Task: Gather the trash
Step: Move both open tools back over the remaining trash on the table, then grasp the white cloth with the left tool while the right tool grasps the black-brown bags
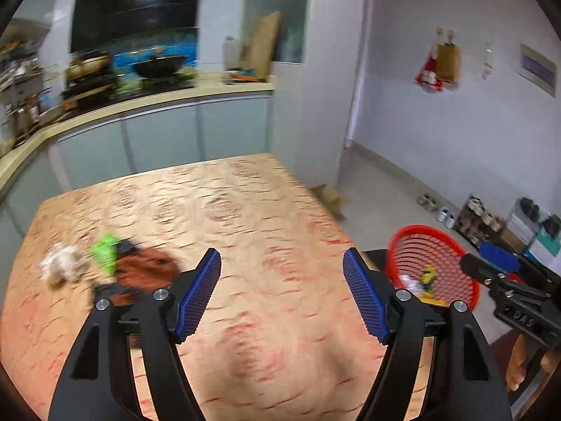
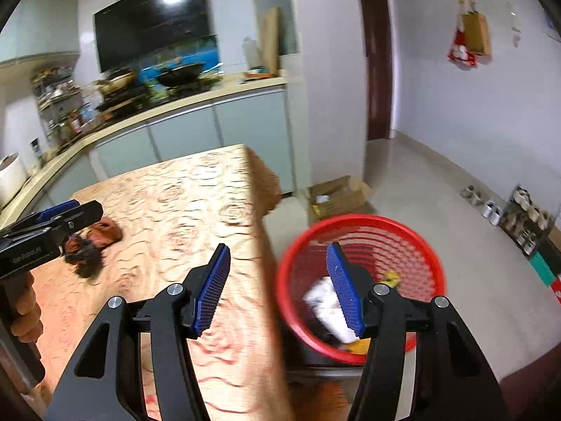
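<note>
Trash lies on the table's left side: a crumpled white tissue (image 1: 61,263), a green wrapper (image 1: 104,252) and brown-and-black wrappers (image 1: 143,272), also in the right wrist view (image 2: 94,242). My left gripper (image 1: 282,291) is open and empty above the table, right of the trash. My right gripper (image 2: 278,287) is open and empty over the table's right edge and the red mesh basket (image 2: 417,245). The basket (image 1: 452,238) holds white, yellow and dark trash (image 2: 329,301). The right gripper shows in the left wrist view (image 1: 491,263), the left one in the right wrist view (image 2: 59,219).
The table (image 1: 245,210) has a peach rose-pattern cloth. A kitchen counter (image 1: 140,105) with woks stands behind. A cardboard box (image 2: 336,193) sits on the floor past the basket. Shoes and a rack (image 2: 519,214) line the right wall.
</note>
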`<action>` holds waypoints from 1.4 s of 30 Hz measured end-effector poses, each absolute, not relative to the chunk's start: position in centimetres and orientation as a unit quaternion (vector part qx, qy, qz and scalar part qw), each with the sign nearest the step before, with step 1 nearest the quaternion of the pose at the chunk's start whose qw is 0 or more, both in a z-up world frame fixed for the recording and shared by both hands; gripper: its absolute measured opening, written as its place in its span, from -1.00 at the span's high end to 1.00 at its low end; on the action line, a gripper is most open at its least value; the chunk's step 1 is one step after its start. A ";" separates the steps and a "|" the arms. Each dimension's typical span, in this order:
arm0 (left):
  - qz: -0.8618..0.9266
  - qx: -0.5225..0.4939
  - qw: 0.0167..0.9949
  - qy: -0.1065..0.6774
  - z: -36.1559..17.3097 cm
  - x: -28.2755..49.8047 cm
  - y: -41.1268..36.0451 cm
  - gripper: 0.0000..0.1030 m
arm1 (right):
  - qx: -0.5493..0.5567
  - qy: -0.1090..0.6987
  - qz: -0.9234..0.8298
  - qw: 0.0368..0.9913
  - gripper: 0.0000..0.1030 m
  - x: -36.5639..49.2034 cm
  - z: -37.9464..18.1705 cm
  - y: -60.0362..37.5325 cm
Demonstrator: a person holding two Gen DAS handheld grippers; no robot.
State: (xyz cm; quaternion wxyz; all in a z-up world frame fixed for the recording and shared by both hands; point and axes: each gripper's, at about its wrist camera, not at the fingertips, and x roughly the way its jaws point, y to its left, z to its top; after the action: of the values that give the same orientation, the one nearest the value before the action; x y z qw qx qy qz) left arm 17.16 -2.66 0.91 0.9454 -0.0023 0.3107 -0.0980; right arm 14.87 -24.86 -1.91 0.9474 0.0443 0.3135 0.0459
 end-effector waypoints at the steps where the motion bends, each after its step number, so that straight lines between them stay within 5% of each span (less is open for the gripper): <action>1: -0.088 -0.005 0.946 0.311 0.8 16.9 -1.6 -0.37 | 0.042 0.314 0.053 0.947 -0.10 14.9 -1.8 -24.1; 6: -0.024 -0.035 0.949 0.313 0.7 16.4 5.5 -0.39 | 0.027 0.320 0.090 0.943 -0.14 15.6 -1.7 -19.9; 8: 0.000 -0.042 0.949 0.314 0.6 16.3 8.1 -0.40 | 0.024 0.319 0.098 0.942 -0.34 15.7 -1.6 -18.5; 23: 0.116 -0.063 0.929 0.346 -2.7 19.8 24.0 -0.44 | -0.018 0.355 0.182 0.917 -0.34 17.6 -2.4 -8.4; 40: 0.052 -0.039 0.919 0.388 -6.5 27.5 23.6 -0.46 | -0.047 0.391 0.241 0.887 -0.34 21.7 -4.5 -0.3; 42: 0.051 -0.031 0.920 0.387 -6.7 27.8 23.3 -0.26 | -0.052 0.395 0.246 0.884 -0.34 22.1 -4.8 0.5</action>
State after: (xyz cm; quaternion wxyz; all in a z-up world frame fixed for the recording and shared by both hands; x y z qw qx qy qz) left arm 27.85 23.32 -6.68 0.9203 -0.0308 0.3866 0.0506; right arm 22.14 0.49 -4.84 0.8839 -0.0518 0.3947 0.2456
